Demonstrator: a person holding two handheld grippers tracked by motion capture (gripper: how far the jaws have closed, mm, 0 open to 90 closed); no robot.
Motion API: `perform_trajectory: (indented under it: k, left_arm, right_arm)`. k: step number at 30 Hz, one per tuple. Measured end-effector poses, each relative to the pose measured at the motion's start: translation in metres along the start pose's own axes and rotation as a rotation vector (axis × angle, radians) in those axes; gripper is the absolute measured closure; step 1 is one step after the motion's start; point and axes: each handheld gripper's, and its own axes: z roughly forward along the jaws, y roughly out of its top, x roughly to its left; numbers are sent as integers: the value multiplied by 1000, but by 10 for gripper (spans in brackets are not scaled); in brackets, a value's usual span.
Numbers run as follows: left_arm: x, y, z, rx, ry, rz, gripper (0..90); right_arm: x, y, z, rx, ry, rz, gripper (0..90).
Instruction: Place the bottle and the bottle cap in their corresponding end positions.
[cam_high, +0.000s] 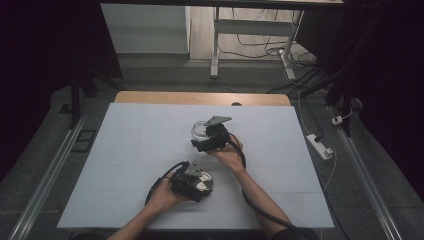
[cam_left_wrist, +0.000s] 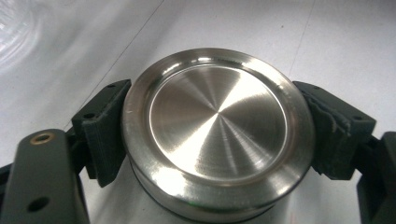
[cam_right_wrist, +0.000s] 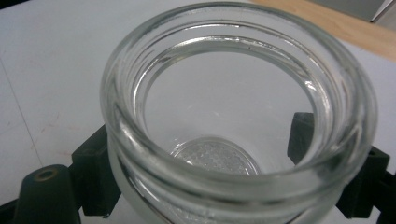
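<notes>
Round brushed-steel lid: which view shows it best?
The left gripper view. There the round brushed-steel lid sits close up, its top face and rim sharp, clamped between the left gripper's jaws. In the high view it is a small bright disc partly hidden under that gripper. The right gripper view faces the clear glass jar.

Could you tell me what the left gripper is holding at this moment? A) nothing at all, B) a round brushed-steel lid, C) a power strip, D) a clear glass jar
B: in the left gripper view the two black jaws press against opposite sides of the round steel lid, while the glass jar sits between the jaws of the right gripper, not the left gripper.
</notes>
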Motion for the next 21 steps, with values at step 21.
perform_trajectory:
  k: [21]
  left_arm:
    - [5,-3,-5,-57,-35,-47,45]
  right_arm:
    - [2,-2,0,3,18,-5,45]
